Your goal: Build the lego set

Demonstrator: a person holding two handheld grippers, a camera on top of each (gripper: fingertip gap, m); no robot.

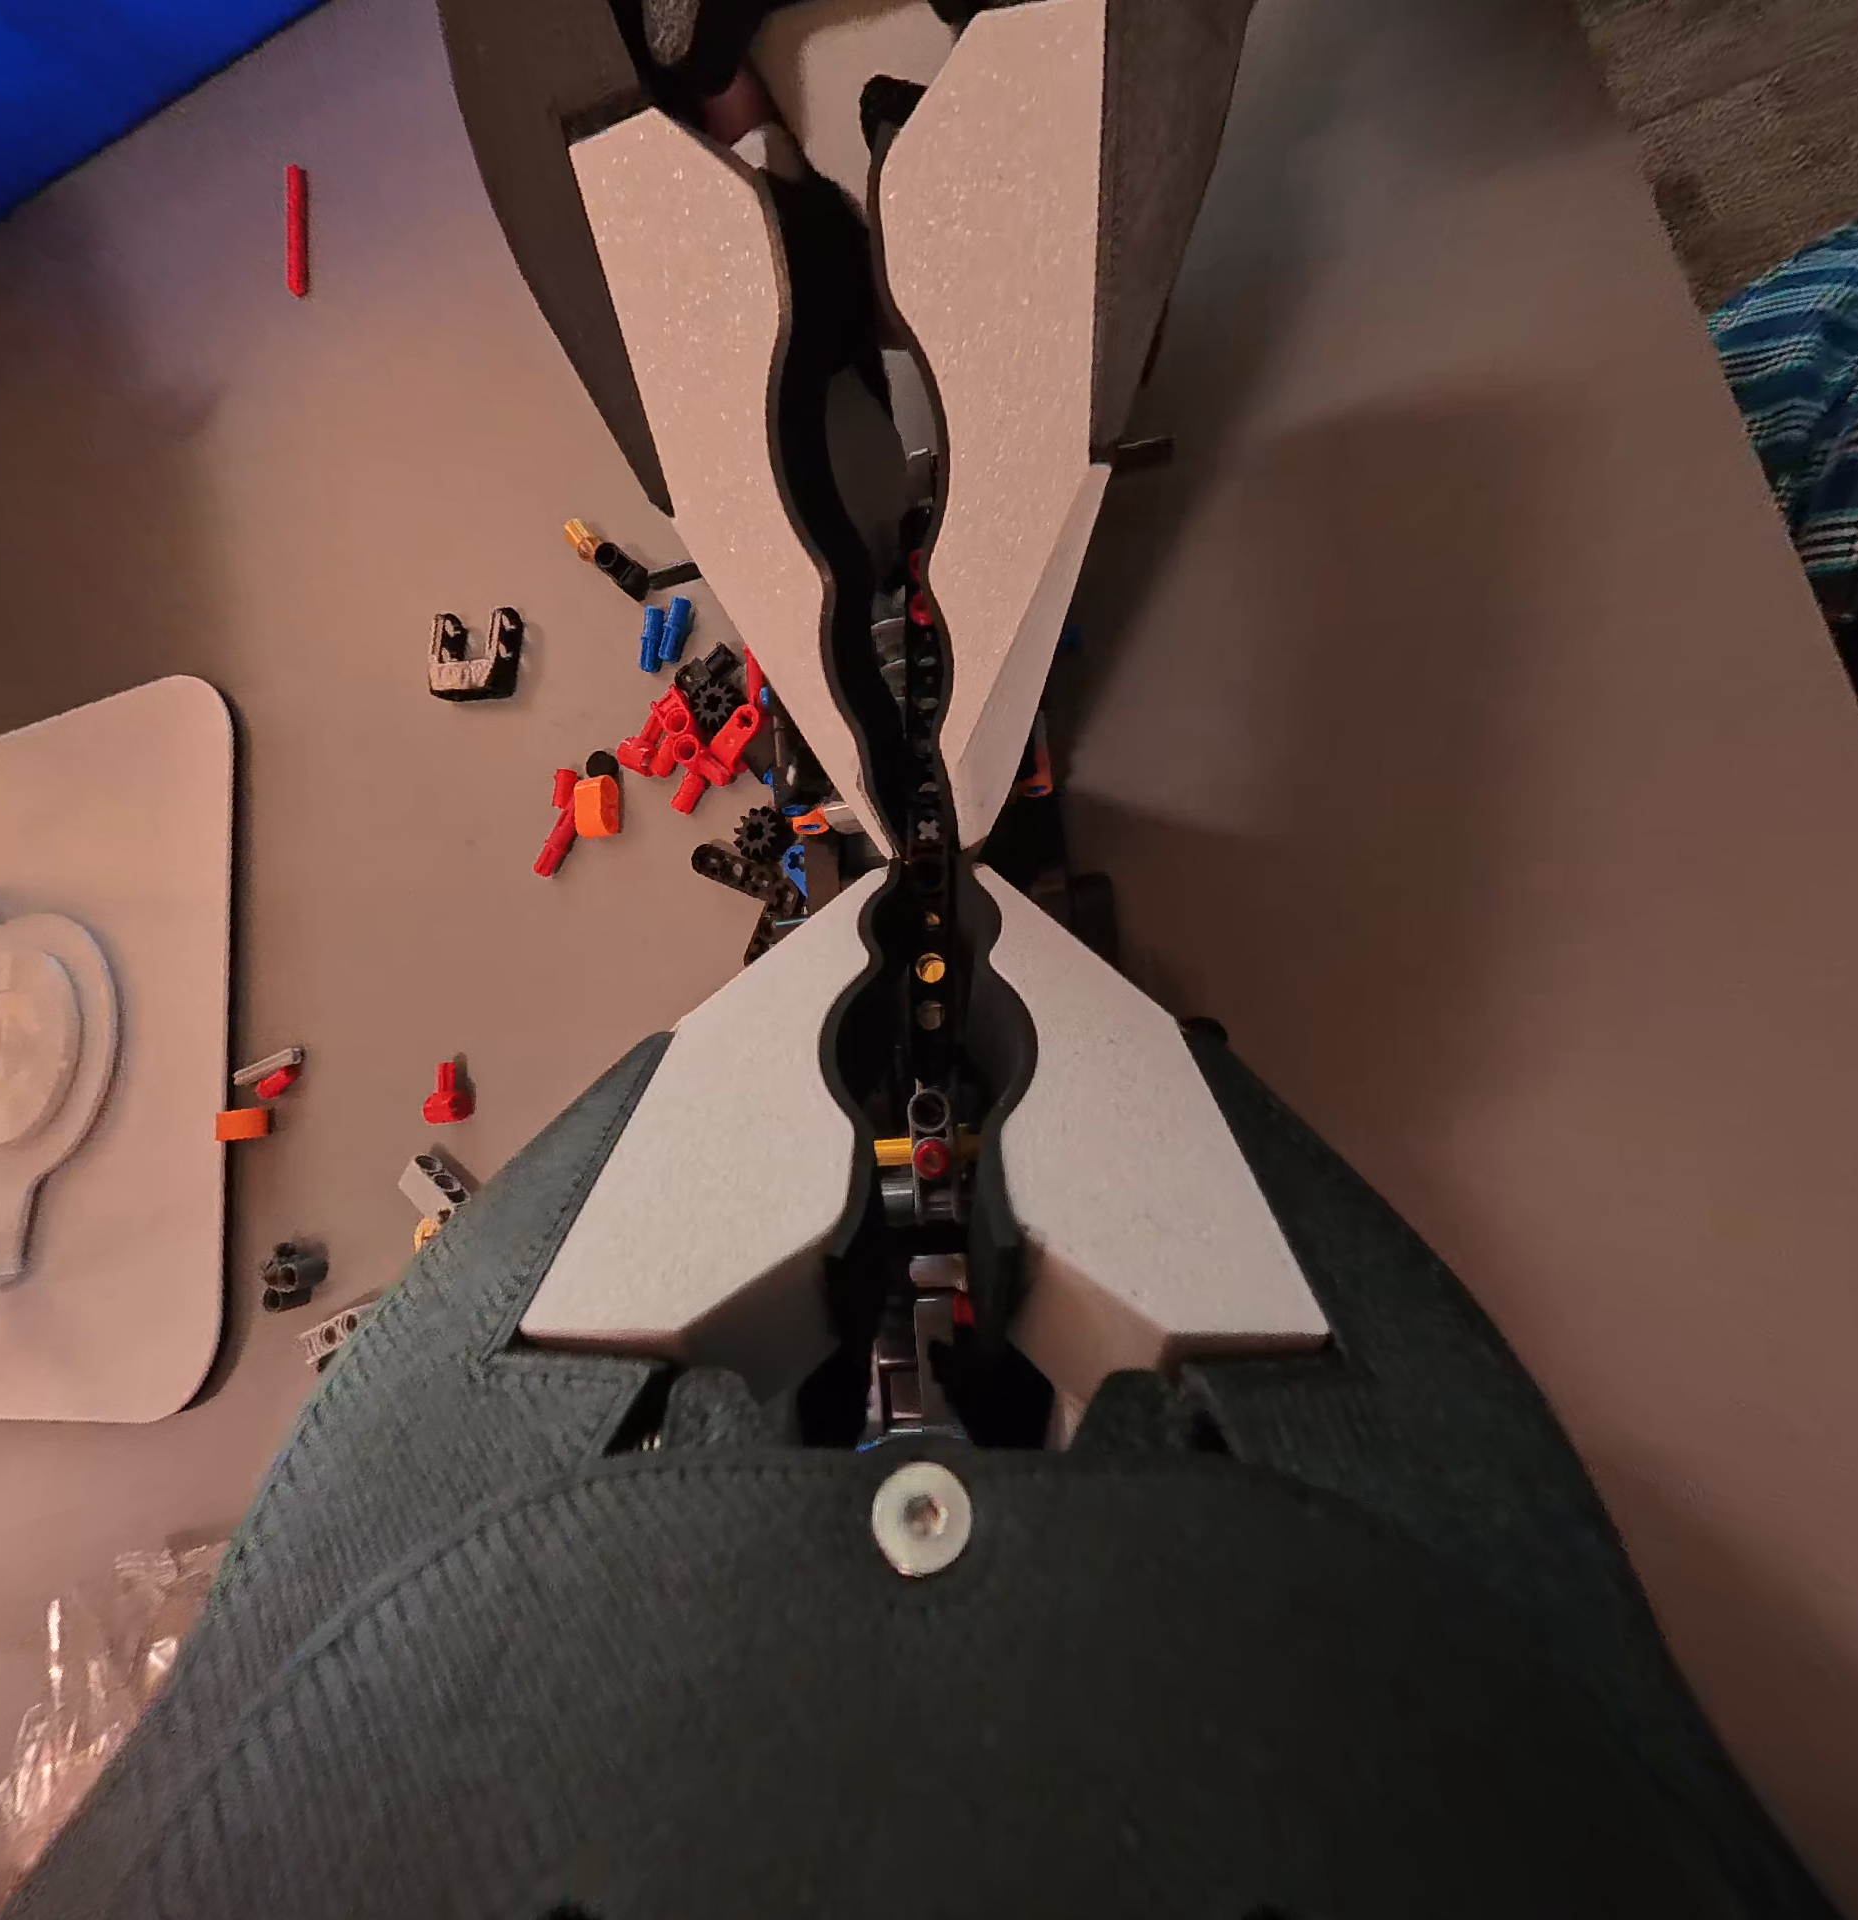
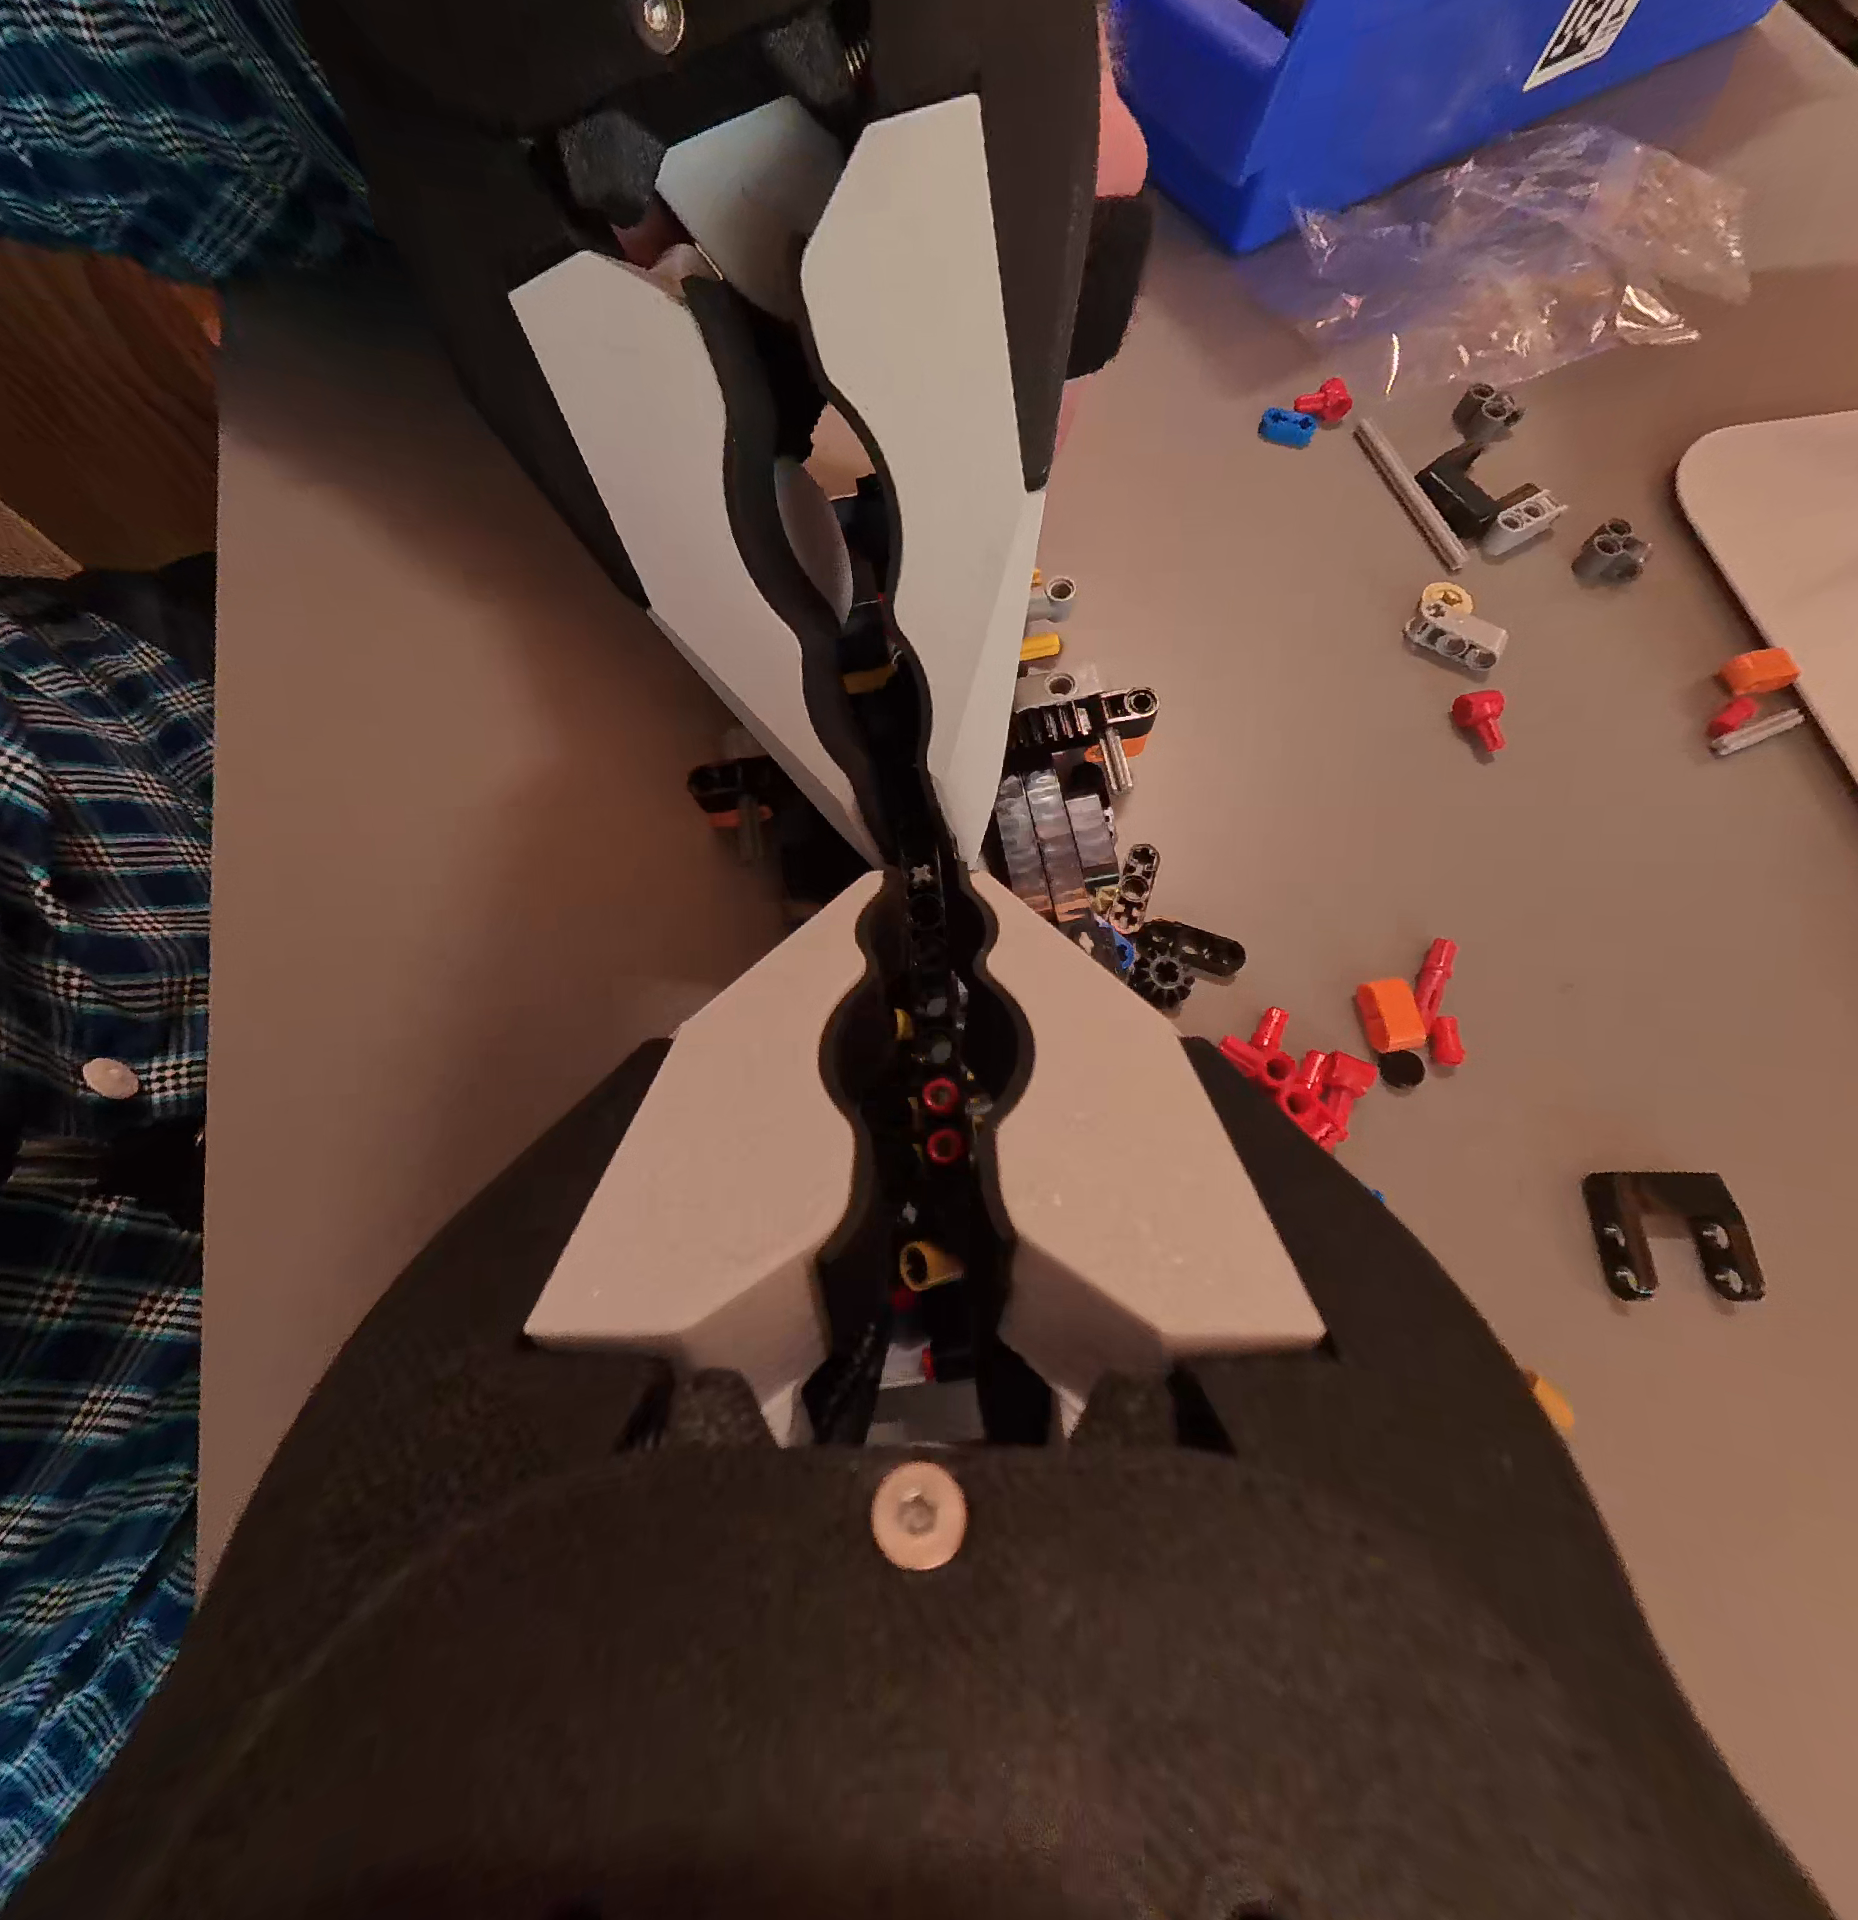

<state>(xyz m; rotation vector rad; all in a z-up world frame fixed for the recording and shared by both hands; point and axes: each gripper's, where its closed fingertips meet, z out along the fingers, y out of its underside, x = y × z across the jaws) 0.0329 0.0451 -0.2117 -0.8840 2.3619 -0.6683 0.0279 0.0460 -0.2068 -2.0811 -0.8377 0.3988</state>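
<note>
Gripping opposite ends of the black beam assembly, the left gripper and right gripper met tip to tip, both clamped shut on it; mid-build, next probably a part from the loose pieces beside them.

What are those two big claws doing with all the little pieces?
Someone is building a lego set with two hand-held grippers. The left gripper and the right gripper meet tip to tip, both shut on the same long black lego assembly, holding it above the table. Loose pieces lie scattered below: a heap of red connectors, an orange piece, and a black U-shaped bracket.
</note>
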